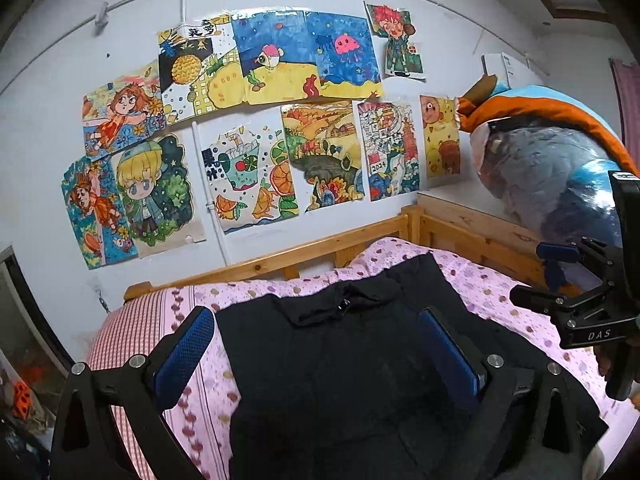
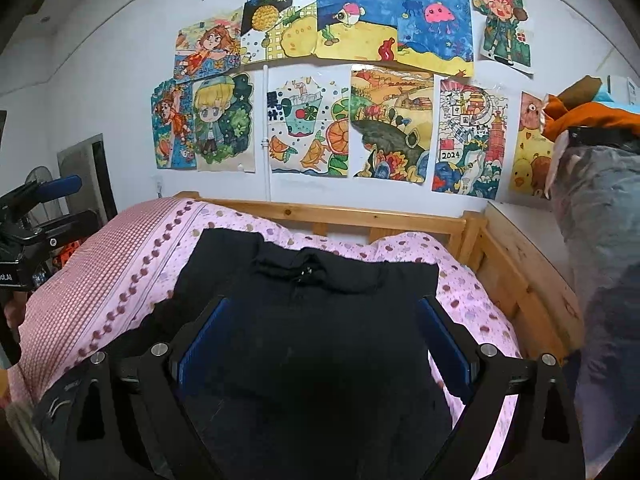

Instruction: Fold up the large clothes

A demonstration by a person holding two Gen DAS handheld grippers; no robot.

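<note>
A large black garment (image 1: 340,360) with a collar and zipper lies spread flat on the pink dotted bedspread (image 1: 192,412), collar toward the wall; it also shows in the right wrist view (image 2: 312,320). My left gripper (image 1: 320,352) is open and empty, hovering above the garment's left part. My right gripper (image 2: 324,344) is open and empty above the garment's middle. The right gripper also shows at the right edge of the left wrist view (image 1: 560,276), and the left gripper at the left edge of the right wrist view (image 2: 60,200).
A wooden bed frame (image 2: 328,214) runs along the wall and right side. A big plastic-wrapped plush bundle (image 1: 552,168) sits on a wooden shelf at the right. Children's drawings (image 2: 320,80) cover the wall. Clutter and a fan (image 2: 38,176) stand left of the bed.
</note>
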